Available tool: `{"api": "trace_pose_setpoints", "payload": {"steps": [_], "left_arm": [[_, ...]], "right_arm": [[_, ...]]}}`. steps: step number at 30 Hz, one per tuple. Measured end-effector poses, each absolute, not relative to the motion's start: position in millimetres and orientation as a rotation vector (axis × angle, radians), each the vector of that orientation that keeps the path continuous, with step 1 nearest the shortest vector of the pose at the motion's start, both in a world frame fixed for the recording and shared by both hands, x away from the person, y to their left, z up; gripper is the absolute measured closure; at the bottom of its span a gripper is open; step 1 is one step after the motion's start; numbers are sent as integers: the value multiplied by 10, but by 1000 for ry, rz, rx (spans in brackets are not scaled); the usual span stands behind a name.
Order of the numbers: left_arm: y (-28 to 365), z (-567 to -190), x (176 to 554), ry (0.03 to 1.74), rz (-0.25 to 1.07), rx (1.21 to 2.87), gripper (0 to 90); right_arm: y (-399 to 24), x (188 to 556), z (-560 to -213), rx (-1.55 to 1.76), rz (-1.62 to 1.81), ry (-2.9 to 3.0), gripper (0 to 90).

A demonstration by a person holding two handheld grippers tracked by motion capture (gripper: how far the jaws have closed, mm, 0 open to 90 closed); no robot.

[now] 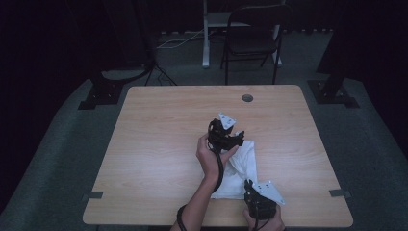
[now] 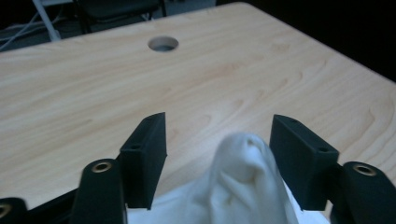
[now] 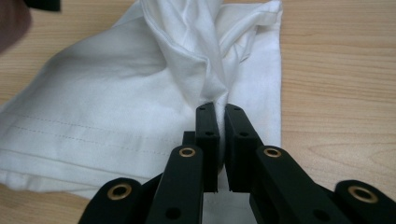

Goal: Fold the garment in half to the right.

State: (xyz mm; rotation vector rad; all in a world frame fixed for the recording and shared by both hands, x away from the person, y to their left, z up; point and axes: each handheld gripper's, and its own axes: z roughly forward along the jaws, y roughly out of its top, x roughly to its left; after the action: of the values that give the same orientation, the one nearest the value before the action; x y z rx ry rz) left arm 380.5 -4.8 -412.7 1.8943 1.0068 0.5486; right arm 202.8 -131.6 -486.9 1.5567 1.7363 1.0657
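Note:
A white cloth lies rumpled on the wooden table, right of centre and reaching the near edge. My left gripper hovers at its far end, jaws open. In the left gripper view a raised peak of the cloth stands between the spread jaws of that gripper, close to the right pad and not squeezed. My right gripper sits at the cloth's near end. In the right gripper view that gripper is shut on a gathered fold of the cloth.
A round cable hole lies in the table's far side, also ahead of the left gripper. A black folding chair and dark stand feet lie beyond the table. Small metal brackets mark the near edge.

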Motion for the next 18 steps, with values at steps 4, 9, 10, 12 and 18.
{"api": "trace_pose_setpoints", "payload": {"steps": [4, 9, 10, 12, 18], "left_arm": [[92, -4030, 3802, 1021, 558, 1824, 357], [219, -3993, 3792, 1033, 576, 1816, 339], [236, -4008, 3780, 1032, 575, 1828, 339], [265, -4069, 3727, 1029, 580, 1865, 339], [359, -4258, 3612, 1048, 571, 1935, 339]], "right_arm": [[-1323, 2022, -4879, 1557, 1064, 1740, 855], [-1333, 2011, -4880, 1559, 1069, 1744, 852], [-1335, 2009, -4879, 1560, 1070, 1744, 851], [-1336, 2008, -4879, 1560, 1071, 1745, 850], [-1330, 1995, -4857, 1553, 1075, 1750, 830]]}}
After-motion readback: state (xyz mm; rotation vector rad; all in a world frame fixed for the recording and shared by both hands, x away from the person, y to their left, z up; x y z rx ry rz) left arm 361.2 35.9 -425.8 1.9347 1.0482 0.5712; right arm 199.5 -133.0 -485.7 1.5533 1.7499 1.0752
